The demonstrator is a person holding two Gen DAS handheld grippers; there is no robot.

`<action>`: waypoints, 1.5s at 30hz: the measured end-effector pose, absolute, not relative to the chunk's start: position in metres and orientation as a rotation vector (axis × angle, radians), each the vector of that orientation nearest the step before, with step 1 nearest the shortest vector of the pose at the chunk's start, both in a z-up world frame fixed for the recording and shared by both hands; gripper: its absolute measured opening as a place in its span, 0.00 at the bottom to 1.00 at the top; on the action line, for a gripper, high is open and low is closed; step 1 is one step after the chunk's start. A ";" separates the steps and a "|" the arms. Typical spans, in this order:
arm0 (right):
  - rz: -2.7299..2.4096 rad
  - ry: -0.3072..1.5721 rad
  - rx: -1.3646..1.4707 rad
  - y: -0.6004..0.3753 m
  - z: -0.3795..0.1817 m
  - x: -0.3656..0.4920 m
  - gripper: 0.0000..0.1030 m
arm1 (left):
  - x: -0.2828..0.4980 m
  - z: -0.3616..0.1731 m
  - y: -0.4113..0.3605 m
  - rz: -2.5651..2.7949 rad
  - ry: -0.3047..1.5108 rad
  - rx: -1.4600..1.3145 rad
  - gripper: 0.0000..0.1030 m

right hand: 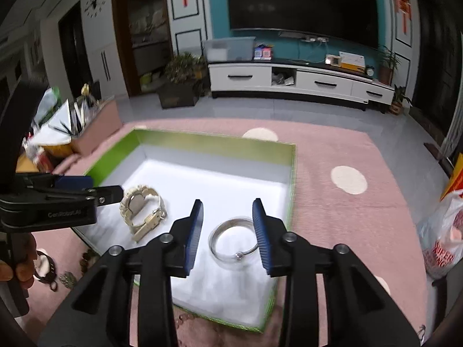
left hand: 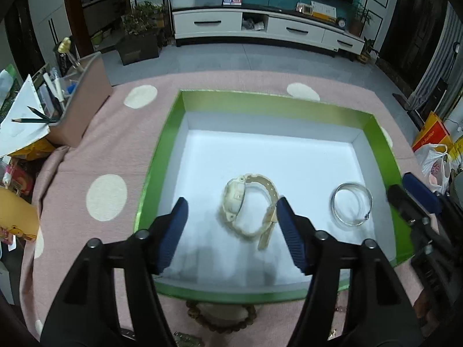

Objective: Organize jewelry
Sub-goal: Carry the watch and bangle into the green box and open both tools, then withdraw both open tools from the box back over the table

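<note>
one beaded bracelet (left hand: 221, 319), on the pink surface (left hand: 121, 144) just outside the near wall of the box. left tongs (left hand: 231, 231): released, over the watch, not pressing it. right tongs (right hand: 227, 237): released, straddling the bangle. one green box (left hand: 162, 159), white floor. one cream watch (left hand: 249, 209), on its side, left-centre, long axis near-to-far. one silver bangle (left hand: 351, 204), flat, right of the watch.
</note>
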State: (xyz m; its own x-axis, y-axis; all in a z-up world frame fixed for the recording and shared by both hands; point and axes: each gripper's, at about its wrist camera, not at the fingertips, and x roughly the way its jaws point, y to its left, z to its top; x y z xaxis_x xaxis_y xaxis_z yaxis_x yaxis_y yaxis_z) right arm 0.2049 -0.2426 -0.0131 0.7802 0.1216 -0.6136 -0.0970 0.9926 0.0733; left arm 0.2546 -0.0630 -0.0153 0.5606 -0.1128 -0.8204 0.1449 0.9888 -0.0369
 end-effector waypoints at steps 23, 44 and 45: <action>0.188 0.716 0.060 -0.244 -0.007 0.048 0.56 | 0.094 -0.004 -0.012 -0.146 0.911 0.007 0.95; 0.309 0.870 0.010 -0.202 -0.052 0.015 0.57 | 0.053 -0.048 -0.014 -0.209 0.994 -0.004 0.98; 0.321 0.877 0.005 -0.198 -0.056 0.015 0.57 | 0.053 -0.050 -0.016 -0.223 0.998 -0.005 0.98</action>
